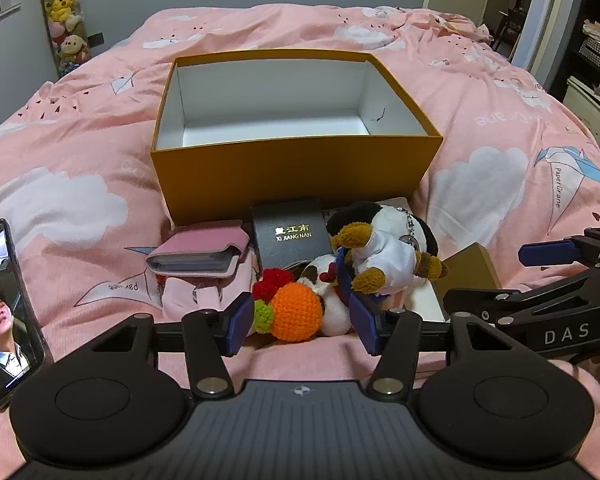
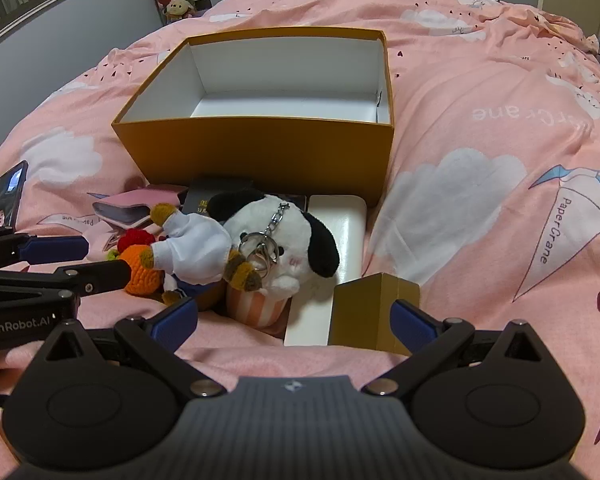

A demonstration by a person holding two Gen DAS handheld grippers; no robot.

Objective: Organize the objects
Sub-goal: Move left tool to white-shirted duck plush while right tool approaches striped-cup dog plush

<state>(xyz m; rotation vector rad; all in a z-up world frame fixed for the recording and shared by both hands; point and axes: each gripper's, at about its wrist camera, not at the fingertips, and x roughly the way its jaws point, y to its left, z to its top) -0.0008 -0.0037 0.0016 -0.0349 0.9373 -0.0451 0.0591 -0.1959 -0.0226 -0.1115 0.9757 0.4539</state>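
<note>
My left gripper hangs low over the pink bedspread, jaws open. A crocheted orange toy with a red tuft lies between its blue pads, with part of a white plush beside it. Whether the pads touch it, I cannot tell. A black-and-white plush dog with a keyring and a small bear in a white shirt lie just beyond. My right gripper stands wide open, with a striped plush cup and a small gold box between its fingers. Behind the pile stands an open mustard box, white inside.
A pink card holder and a black case with gold lettering lie against the box's front wall. Under the plush lies a white flat box. A phone with a lit screen rests at the far left. Furniture stands at the right.
</note>
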